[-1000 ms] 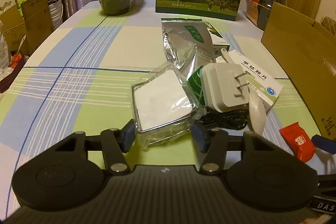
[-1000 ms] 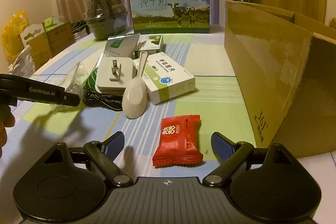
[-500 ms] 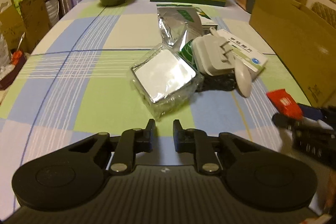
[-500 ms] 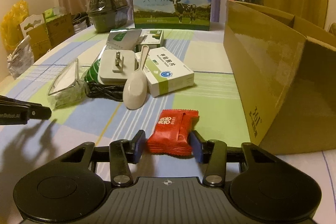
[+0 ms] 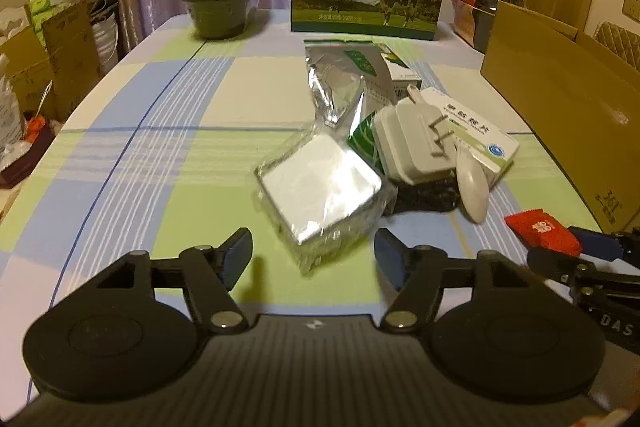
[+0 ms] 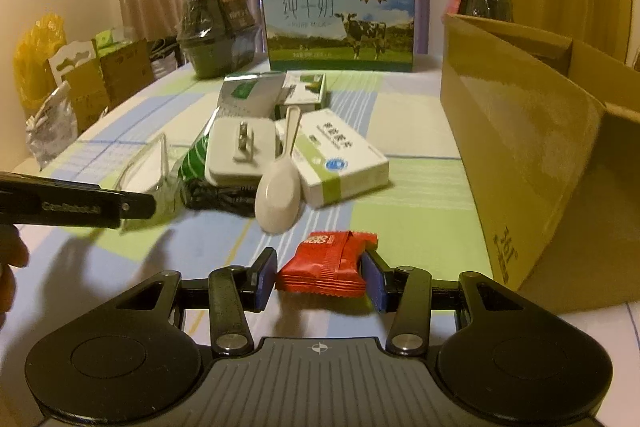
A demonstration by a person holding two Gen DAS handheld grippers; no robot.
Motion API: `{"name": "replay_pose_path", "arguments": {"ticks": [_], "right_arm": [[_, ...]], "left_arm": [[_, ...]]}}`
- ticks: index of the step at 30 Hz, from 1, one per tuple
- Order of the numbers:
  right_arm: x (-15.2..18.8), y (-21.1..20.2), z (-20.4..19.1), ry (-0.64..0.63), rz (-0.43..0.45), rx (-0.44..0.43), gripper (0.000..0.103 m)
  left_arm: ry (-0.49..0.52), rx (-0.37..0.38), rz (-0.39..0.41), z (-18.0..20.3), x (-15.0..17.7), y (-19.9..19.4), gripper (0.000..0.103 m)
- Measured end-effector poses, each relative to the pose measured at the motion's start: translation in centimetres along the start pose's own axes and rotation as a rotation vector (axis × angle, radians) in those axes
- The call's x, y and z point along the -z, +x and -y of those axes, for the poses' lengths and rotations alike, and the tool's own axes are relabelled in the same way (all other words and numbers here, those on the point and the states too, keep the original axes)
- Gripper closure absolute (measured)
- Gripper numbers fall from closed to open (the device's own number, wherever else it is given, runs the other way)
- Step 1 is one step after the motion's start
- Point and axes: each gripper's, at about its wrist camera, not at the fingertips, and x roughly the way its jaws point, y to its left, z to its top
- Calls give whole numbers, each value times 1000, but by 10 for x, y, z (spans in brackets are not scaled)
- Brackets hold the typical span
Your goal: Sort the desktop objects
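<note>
Your right claw (image 6: 319,277) is clamped on the red snack (image 6: 326,261), pads pressing its two short ends, pack flat and low over the table (image 6: 420,227). That end-on grip suits carrying it; the open box (image 6: 516,155) just right looks like the drop spot. Your left claw (image 5: 314,251) is opening, jaws wide, nothing pinched. The wrapped tray (image 5: 320,187) sits just beyond it, its near corner poking between the fingers, untouched. Plug (image 5: 416,143), spoon (image 5: 474,187) and medicine box (image 5: 480,135) are piled right of the tray, touching.
</note>
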Motion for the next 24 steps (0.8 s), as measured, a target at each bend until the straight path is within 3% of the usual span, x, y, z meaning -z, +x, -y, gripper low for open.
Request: {"name": "replay_pose_path", "arguments": {"ticks": [3,14,18,24], "right_arm": [[-2,7,3,3,0,4,59],[-2,17,7,12,-7,-9,59],[-2,17,6,11,-12,-12,59],[0,4,6,6,-9,-12,59]], "left_arm": [[-8,0,12,1,-6,8,31],[-31,-13,-5,7,-13,30,30],[-19,-19,2,6,-12,30,45],[-18,2,-26,0,-6,17,48]]}}
